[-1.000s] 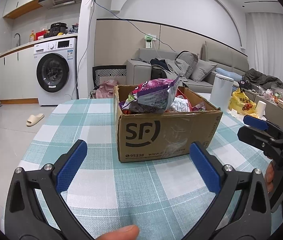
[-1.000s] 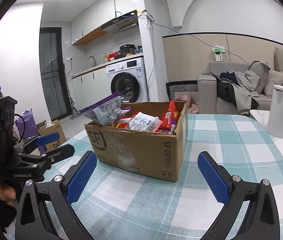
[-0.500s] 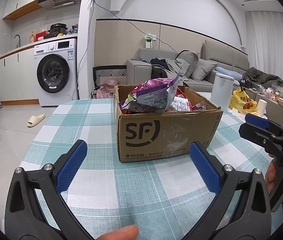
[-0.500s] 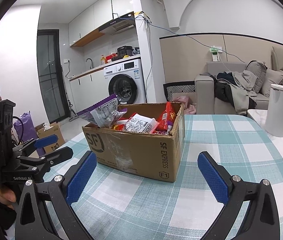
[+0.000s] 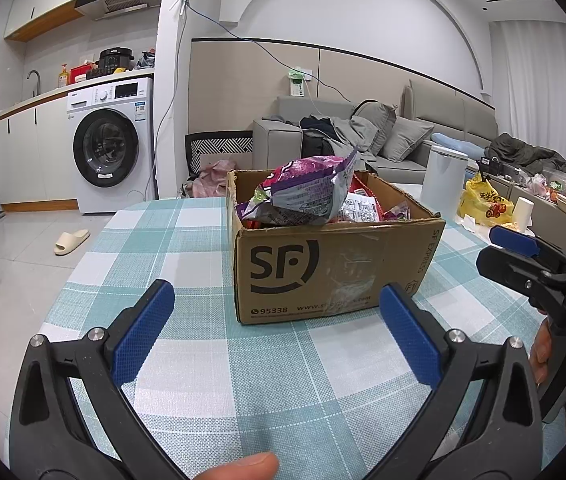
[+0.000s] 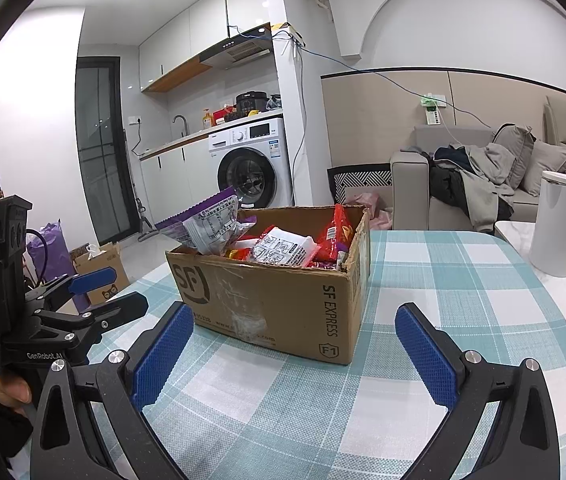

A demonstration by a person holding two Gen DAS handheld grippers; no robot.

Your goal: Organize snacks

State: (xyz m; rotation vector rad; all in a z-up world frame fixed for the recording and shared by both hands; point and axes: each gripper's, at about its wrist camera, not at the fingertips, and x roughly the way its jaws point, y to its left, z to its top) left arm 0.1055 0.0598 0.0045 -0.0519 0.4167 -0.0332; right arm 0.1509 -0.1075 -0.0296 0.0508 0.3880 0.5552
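Observation:
A cardboard SF box [image 5: 335, 272] [image 6: 267, 300] stands on the teal checked table [image 5: 203, 364] [image 6: 443, 280], full of snack packets. A purple bag [image 5: 303, 194] [image 6: 207, 226] sticks out on top; white [image 6: 283, 246] and red [image 6: 337, 236] packets lie beside it. My left gripper [image 5: 277, 324] is open and empty, low over the table in front of the box; it also shows in the right wrist view [image 6: 99, 292]. My right gripper [image 6: 293, 348] is open and empty at the box's near right corner; it also shows in the left wrist view [image 5: 511, 248].
A white bin [image 6: 557, 224] [image 5: 443, 176] stands off the table's right edge beside a side table with a yellow bag [image 5: 483, 204]. A sofa [image 6: 463, 184], a washing machine [image 5: 113, 144] and a cardboard box on the floor [image 6: 99, 264] lie beyond.
The right gripper has dropped slightly and drawn back a little, so the box sits lower in its view. The left gripper has barely moved. Both jaws stay open.

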